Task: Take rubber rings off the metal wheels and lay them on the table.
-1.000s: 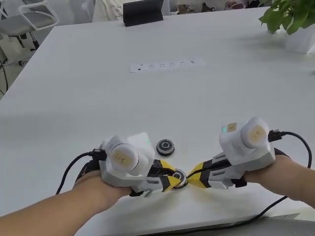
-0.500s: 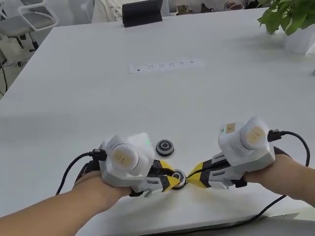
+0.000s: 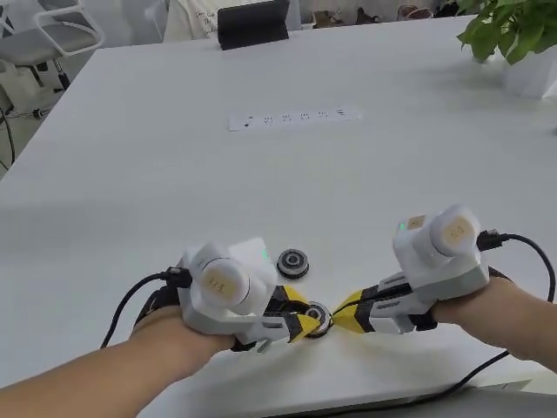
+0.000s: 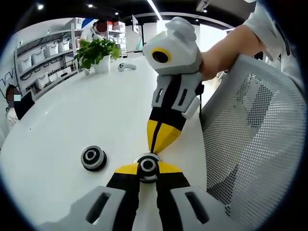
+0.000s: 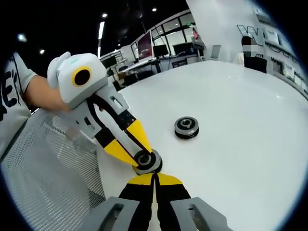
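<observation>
Clamps the wheel (image 3: 316, 315), at six o'clock on the table (image 3: 261, 174), in left gripper (image 4: 147, 169); presses closed tips of right gripper (image 5: 154, 179) against its ring (image 5: 157, 162). Might slip if tugged askew, flinging wheel toward eleven-o'clock spare wheel (image 3: 292, 262).

Wheels (image 3: 292, 262) black and silver, table (image 3: 261, 174) plain white, plant (image 3: 509, 30) leaves green.

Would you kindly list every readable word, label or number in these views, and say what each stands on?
"W": large wall lettering, right gripper view; the rest is too small to read.
Shirt print: cut off, unreadable.
Sticker on left gripper, and another on right gripper: too blurred.
Power strip: nothing legible.
</observation>
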`<state>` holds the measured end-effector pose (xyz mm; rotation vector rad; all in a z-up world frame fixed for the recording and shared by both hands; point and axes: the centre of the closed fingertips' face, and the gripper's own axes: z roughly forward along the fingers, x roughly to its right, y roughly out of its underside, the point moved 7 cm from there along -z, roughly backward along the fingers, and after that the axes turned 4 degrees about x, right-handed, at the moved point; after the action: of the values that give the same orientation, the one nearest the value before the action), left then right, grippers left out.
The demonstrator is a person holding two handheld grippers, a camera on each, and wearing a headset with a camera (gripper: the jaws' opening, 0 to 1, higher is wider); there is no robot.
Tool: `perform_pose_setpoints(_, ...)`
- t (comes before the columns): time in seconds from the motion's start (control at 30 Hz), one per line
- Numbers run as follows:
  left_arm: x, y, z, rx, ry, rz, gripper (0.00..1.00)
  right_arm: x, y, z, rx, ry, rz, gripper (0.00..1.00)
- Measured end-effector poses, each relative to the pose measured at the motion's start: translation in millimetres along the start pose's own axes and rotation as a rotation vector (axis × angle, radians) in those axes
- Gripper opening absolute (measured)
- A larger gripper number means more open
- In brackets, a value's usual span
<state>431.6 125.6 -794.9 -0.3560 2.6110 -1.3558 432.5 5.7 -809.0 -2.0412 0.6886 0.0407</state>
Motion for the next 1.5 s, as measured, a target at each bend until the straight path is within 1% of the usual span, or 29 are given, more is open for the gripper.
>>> perform_pose_setpoints(0.07, 0.1, -0.1, 0.0, -0.001, -0.001, -0.001, 0.07, 0.1, 0.0, -0.4, 0.006, -0.001, 0.012, 0.0)
perform_pose_setpoints(0.17, 0.2, -0.1, 0.0, -0.001, -0.002, -0.002, 0.07, 1.4, -2.4, -1.2, 0.035, -0.005, 0.062, 0.0)
perform_pose_setpoints(0.23, 0.4, -0.2, -0.1, -0.001, -0.003, -0.004, 0.07, 1.9, -3.1, -1.3, 0.045, -0.008, 0.083, 0.0)
perform_pose_setpoints(0.5, 0.6, -0.6, 0.3, -0.002, -0.007, -0.006, 0.07, 0.7, -5.0, -1.4, 0.077, -0.026, 0.135, 0.0)
perform_pose_setpoints(0.67, 0.4, -0.5, 0.6, -0.002, -0.01, -0.009, 0.07, 0.0, -5.4, -1.4, 0.081, -0.03, 0.133, 0.0)
perform_pose_setpoints(0.83, 0.6, -0.6, 0.7, -0.004, -0.013, -0.01, 0.07, -0.7, -6.0, -1.0, 0.085, -0.037, 0.149, 0.0)
perform_pose_setpoints(1.03, 0.3, -0.5, 0.7, -0.005, -0.016, -0.014, 0.07, -3.5, -7.8, 0.2, 0.085, -0.045, 0.137, 0.0)
perform_pose_setpoints(1.5, 0.3, -0.6, 0.8, -0.009, -0.021, -0.015, 0.07, -7.2, -9.4, 3.2, 0.091, -0.069, 0.133, 0.0)
